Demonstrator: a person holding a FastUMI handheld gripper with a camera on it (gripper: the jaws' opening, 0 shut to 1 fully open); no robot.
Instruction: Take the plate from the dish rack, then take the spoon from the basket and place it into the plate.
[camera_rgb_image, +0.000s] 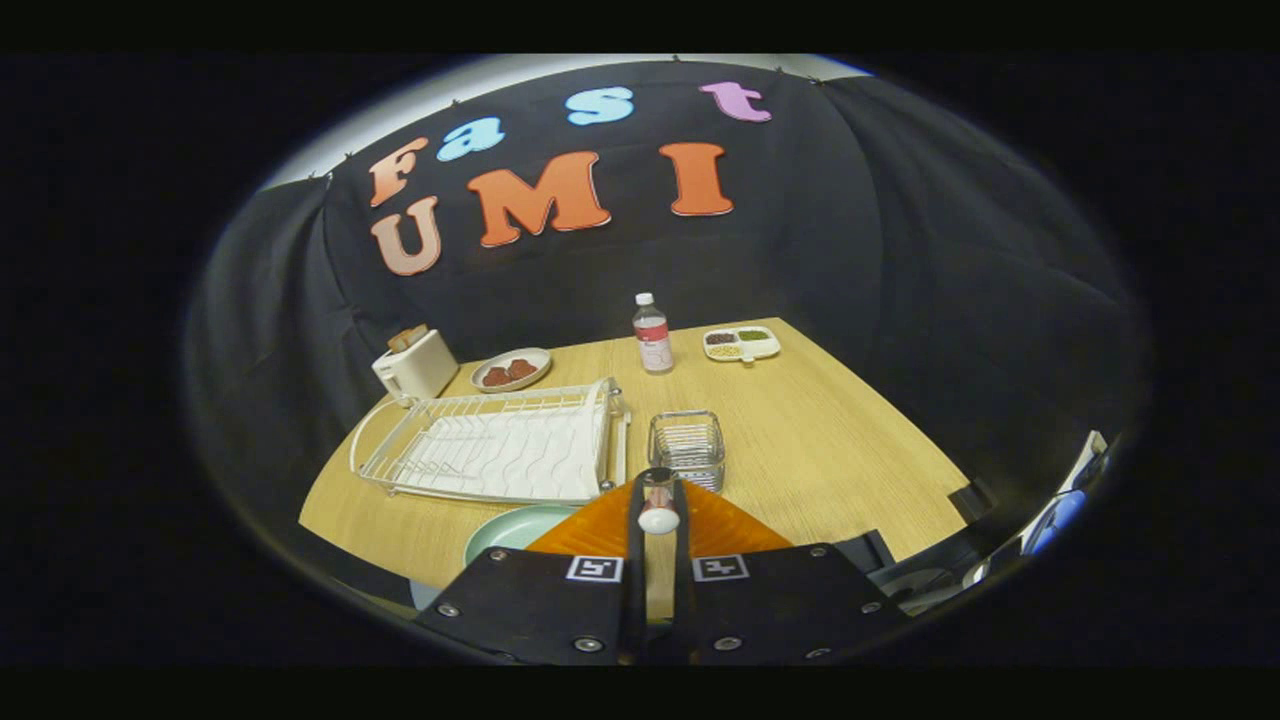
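Gripper view: claw (659, 500) grips spoon (658, 512) above wooden table (830, 440).

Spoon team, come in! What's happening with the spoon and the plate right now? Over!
Gripper shut on spoon, fingers pinching its handle. Green plate on table beside fingers, out of dish rack. Basket just ahead. Nothing blocking.

We see our tongs (658, 500) clamped on the spoon (658, 512); the plate (505, 530) lies at nine o'clock, below the dish rack (495, 445).
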